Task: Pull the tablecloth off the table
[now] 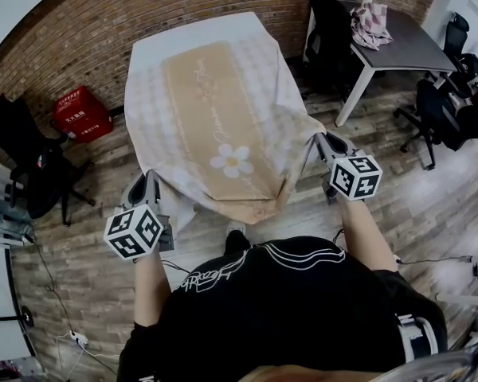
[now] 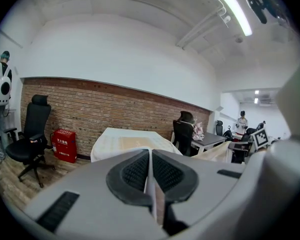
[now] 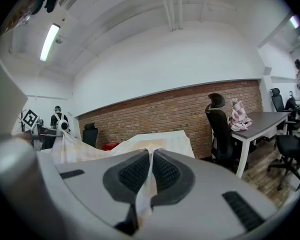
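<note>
Clamping one near corner each, left gripper (image 1: 146,183) and right gripper (image 1: 322,142) have their jaws closed on the cream-and-tan checked fabric tablecloth with a white daisy print (image 1: 223,110). Cloth stretches from both grippers up over the table, covering its top. Beyond: red plastic crate (image 1: 81,111) by the brick wall (image 1: 88,30), grey-topped desk (image 1: 410,44).

Office: grey desk (image 1: 414,44), swivel chairs (image 1: 440,106), brick wall (image 1: 103,22).
</note>
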`<action>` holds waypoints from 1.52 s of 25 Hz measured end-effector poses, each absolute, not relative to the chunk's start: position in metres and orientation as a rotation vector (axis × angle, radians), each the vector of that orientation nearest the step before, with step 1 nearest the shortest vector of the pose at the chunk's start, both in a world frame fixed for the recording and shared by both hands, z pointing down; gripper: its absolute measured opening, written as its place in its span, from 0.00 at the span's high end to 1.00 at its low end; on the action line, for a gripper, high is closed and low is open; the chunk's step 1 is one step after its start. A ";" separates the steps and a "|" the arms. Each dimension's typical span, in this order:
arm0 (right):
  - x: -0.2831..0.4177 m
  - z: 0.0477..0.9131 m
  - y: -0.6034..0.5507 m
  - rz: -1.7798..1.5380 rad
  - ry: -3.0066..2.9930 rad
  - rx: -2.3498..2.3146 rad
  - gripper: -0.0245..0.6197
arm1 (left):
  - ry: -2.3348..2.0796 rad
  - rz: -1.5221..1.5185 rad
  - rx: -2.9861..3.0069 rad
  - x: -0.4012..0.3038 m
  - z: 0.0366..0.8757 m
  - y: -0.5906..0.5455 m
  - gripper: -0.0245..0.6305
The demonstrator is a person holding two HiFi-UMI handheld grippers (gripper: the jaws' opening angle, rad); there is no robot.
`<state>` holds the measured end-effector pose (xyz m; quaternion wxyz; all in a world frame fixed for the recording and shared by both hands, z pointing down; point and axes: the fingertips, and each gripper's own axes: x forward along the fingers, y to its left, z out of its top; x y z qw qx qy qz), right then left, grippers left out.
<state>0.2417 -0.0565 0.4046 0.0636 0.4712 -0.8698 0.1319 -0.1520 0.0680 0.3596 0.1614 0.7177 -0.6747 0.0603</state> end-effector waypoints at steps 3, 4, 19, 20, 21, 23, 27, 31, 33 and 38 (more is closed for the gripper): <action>0.249 0.403 -0.046 0.393 -2.635 1.417 0.96 | -1.937 0.164 2.047 -0.145 0.358 0.079 0.95; 0.252 0.404 -0.042 0.393 -2.637 1.414 0.96 | -1.939 0.162 2.047 -0.143 0.358 0.083 0.95; 0.284 0.410 0.001 0.433 -2.647 1.393 0.96 | -1.937 0.185 2.021 -0.111 0.362 0.131 0.95; 0.286 0.410 0.003 0.437 -2.647 1.393 0.96 | -1.934 0.190 2.021 -0.109 0.362 0.133 0.95; 0.287 0.411 0.004 0.441 -2.648 1.395 0.96 | -1.931 0.194 2.022 -0.107 0.362 0.135 0.95; 0.289 0.412 0.008 0.446 -2.646 1.398 0.96 | -1.928 0.197 2.024 -0.105 0.363 0.138 0.95; 0.292 0.417 0.016 0.459 -2.640 1.397 0.96 | -1.925 0.202 2.018 -0.105 0.365 0.148 0.95; 0.296 0.423 0.024 0.467 -2.626 1.399 0.96 | -1.917 0.205 1.991 -0.107 0.377 0.158 0.95; 0.298 0.428 0.027 0.470 -2.617 1.403 0.96 | -1.908 0.208 1.974 -0.109 0.385 0.164 0.95; 0.306 0.434 0.034 0.483 -2.580 1.427 0.96 | -1.878 0.199 1.930 -0.114 0.405 0.176 0.95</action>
